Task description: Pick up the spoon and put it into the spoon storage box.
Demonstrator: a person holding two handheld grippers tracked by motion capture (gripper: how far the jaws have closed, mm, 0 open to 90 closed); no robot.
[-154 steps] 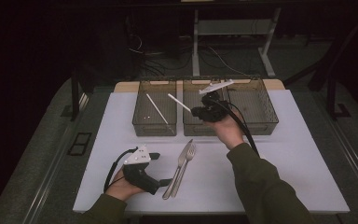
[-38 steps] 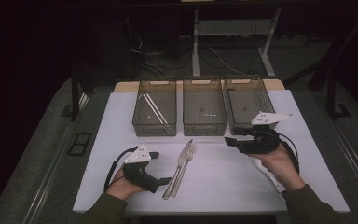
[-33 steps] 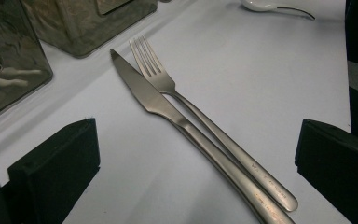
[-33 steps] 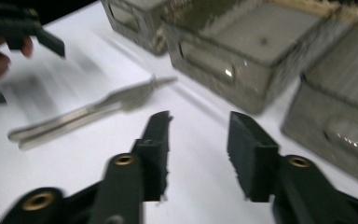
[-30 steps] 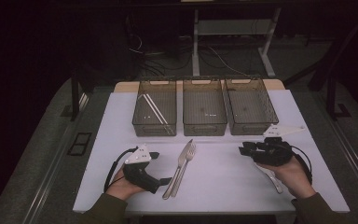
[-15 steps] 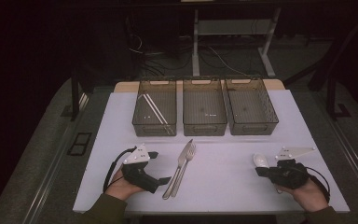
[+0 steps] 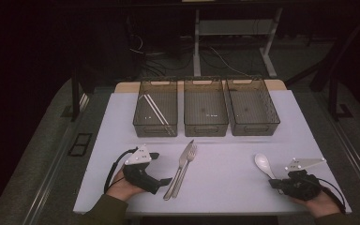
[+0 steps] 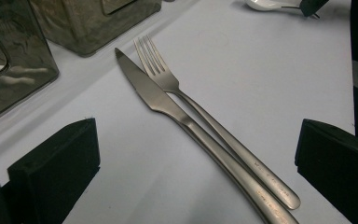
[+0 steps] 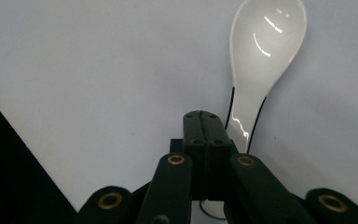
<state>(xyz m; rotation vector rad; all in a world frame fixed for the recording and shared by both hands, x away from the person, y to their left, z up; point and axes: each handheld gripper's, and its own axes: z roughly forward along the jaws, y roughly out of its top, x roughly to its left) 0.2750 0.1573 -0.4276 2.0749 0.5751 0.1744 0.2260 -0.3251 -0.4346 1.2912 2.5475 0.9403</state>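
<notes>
At lower right, right gripper (image 7: 277,183), jaws pressed together, rests beside white spoon (image 7: 264,164); left gripper (image 7: 166,180), jaws spread, faces knife (image 8: 168,105) and fork (image 8: 182,95) for pickup.

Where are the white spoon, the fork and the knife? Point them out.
white spoon (image 9: 265,42), right gripper view, on its bowl
fork (image 8: 154,65), left gripper view, on its tines
knife (image 8: 142,86), left gripper view, on its blade

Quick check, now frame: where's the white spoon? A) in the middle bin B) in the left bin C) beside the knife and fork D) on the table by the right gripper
D: the white spoon lies on the table, its handle end at the right gripper, far from the bins.
</notes>
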